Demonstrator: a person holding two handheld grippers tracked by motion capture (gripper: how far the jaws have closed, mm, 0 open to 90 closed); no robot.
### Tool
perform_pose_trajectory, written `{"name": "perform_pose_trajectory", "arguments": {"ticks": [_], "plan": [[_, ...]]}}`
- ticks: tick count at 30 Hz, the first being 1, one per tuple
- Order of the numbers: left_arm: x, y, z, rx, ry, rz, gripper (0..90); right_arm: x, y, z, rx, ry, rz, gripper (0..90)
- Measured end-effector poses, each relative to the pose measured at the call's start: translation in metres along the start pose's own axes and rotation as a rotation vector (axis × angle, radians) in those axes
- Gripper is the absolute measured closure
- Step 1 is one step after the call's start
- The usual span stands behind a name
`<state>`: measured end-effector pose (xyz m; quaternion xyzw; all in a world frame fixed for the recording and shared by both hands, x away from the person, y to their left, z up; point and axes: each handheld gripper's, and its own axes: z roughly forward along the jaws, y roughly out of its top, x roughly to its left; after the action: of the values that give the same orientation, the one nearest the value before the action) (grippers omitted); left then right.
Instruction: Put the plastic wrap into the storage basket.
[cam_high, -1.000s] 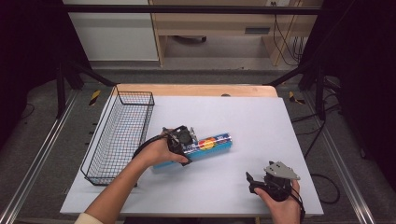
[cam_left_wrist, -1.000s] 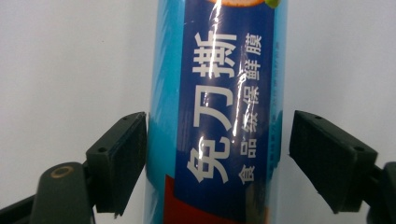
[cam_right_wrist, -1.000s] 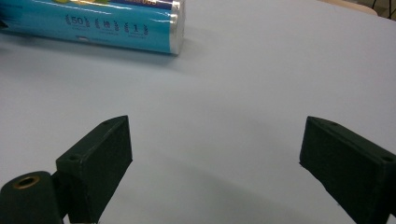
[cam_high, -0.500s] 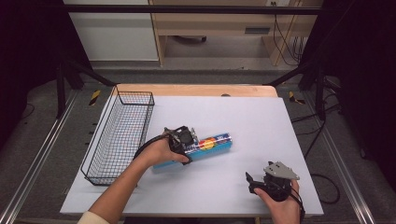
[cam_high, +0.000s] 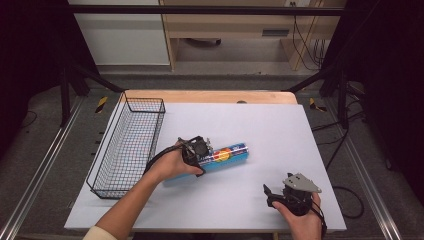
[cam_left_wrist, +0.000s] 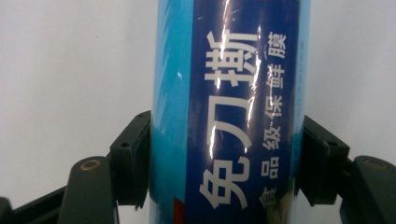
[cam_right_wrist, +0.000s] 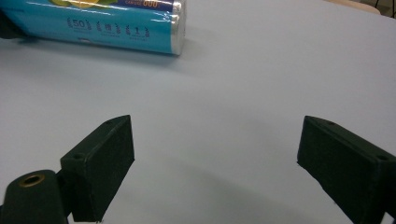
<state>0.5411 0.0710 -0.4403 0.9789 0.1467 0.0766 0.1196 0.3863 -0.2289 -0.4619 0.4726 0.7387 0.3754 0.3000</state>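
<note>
Nearest me, my right gripper (cam_high: 270, 192) sits low at the near right of the white table (cam_high: 280, 135), jaws spread wide with nothing between them; from its own view I see bare tabletop past the pads (cam_right_wrist: 105, 163).

Mid-table, left of centre, my left gripper (cam_high: 199, 150) has just closed its jaws on the blue roll (cam_high: 227, 156), which lies flat on its side. In the left gripper view both pads (cam_left_wrist: 133, 156) press the roll's (cam_left_wrist: 229, 112) sides, its wrapper glossy with white lettering.

Farther left, the black wire basket (cam_high: 131, 145) stands along the table's left edge, near the roll but apart.
</note>
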Motion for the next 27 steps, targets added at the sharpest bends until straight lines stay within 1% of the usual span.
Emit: {"name": "perform_pose_trajectory", "arguments": {"ticks": [1,3,4,5,7,12,19,22,24,26,27], "plan": [[-0.001,0.0,0.0,-0.003,0.002,-0.008,31.5,0.0,0.0,0.0,-0.003,-0.002,0.002,11.2],[-0.004,-0.001,0.0,-0.012,-0.014,-0.032,31.8,0.0,0.0,0.0,-0.002,0.002,0.006,11.4],[-0.004,-0.001,0.0,-0.012,-0.014,-0.032,31.8,0.0,0.0,0.0,-0.002,0.002,0.006,11.4],[-0.006,-0.002,-0.001,-0.026,-0.021,-0.043,31.9,-0.001,0.0,0.0,-0.002,0.002,0.004,11.4],[-0.008,-0.003,-0.003,-0.042,-0.025,-0.046,31.9,0.0,0.0,0.0,-0.001,0.003,0.007,11.4],[-0.012,-0.003,-0.01,-0.066,-0.019,-0.039,32.0,0.0,0.0,0.0,-0.003,0.006,0.007,11.4],[-0.017,-0.003,-0.018,-0.077,-0.003,-0.023,32.1,-0.001,0.0,0.0,-0.001,0.006,0.008,11.4],[-0.02,-0.005,-0.02,-0.081,-0.004,-0.026,32.1,-0.001,0.0,0.0,0.001,0.004,0.008,11.4],[-0.022,-0.005,-0.023,-0.085,0.006,-0.024,32.1,-0.001,0.0,0.0,0.001,0.006,0.008,11.4],[-0.023,-0.005,-0.027,-0.097,0.01,-0.021,32.1,-0.001,0.0,0.0,-0.002,0.002,0.007,11.4],[-0.024,-0.005,-0.029,-0.106,0.008,-0.03,32.1,-0.001,0.0,0.0,-0.002,0.001,0.006,11.4]]}}
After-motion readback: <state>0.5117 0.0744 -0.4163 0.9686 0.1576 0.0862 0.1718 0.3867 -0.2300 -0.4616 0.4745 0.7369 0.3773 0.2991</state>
